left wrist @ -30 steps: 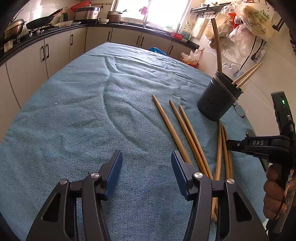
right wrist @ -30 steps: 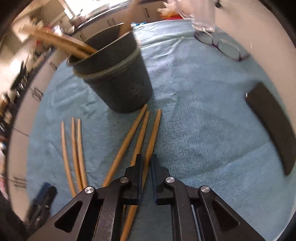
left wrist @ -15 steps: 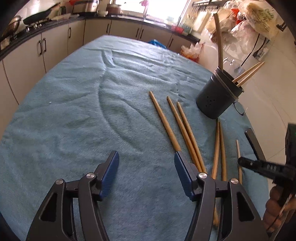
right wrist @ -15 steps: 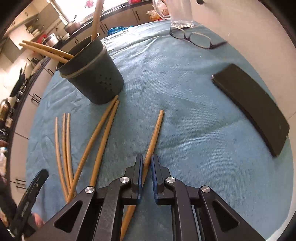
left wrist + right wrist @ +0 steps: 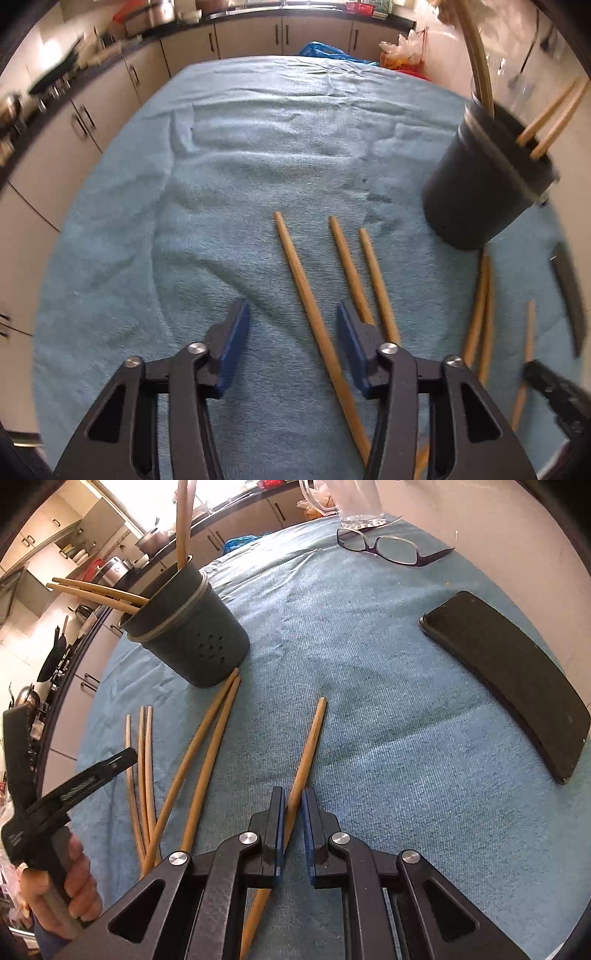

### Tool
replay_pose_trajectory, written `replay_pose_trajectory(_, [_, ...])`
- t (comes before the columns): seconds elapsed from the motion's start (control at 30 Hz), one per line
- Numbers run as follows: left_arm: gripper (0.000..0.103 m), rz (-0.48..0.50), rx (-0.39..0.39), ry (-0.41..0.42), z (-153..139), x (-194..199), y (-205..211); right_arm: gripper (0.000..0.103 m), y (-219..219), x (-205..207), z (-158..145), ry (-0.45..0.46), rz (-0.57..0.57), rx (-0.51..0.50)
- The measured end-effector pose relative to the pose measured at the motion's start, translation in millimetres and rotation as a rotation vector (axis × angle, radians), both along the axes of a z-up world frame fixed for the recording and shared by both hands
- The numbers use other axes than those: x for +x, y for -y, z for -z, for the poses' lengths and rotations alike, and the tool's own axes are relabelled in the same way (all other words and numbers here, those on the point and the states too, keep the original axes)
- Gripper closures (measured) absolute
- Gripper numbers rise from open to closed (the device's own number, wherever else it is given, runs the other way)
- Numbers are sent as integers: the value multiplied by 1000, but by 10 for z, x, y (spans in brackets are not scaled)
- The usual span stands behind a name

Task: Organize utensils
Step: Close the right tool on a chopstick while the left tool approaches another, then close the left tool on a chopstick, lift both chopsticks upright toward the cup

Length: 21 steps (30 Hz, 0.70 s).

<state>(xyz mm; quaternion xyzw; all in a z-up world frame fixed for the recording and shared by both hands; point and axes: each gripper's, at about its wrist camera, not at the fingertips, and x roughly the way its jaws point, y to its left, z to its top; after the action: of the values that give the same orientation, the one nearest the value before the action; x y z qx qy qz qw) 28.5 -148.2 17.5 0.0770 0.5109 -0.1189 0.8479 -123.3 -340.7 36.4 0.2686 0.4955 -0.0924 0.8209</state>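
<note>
A dark grey utensil holder (image 5: 484, 184) (image 5: 188, 635) stands on the blue cloth with chopsticks and a long wooden handle in it. Several wooden chopsticks lie loose on the cloth. My left gripper (image 5: 291, 332) is open, its fingers on either side of one loose chopstick (image 5: 310, 310), low over the cloth. Two more chopsticks (image 5: 354, 273) lie just right of it. My right gripper (image 5: 292, 808) is shut on a single chopstick (image 5: 308, 746) that points toward the holder. A pair of chopsticks (image 5: 207, 738) lies to its left.
A black phone (image 5: 509, 679) lies at the right near the wall. Glasses (image 5: 388, 546) and a clear jug (image 5: 347, 502) sit at the far right. Kitchen cabinets (image 5: 110, 103) and a counter run behind the table.
My left gripper has moved right and forward, so it now straddles the leftmost chopstick. My right gripper has pulled one chopstick away from the pair by the holder, still gripped.
</note>
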Motion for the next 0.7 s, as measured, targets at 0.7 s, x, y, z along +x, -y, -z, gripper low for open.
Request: replay_pose_trajectory(0.7, [96,30,-357,194,-801,-644,-812,96,-223,-168,-468,130,-39,-13])
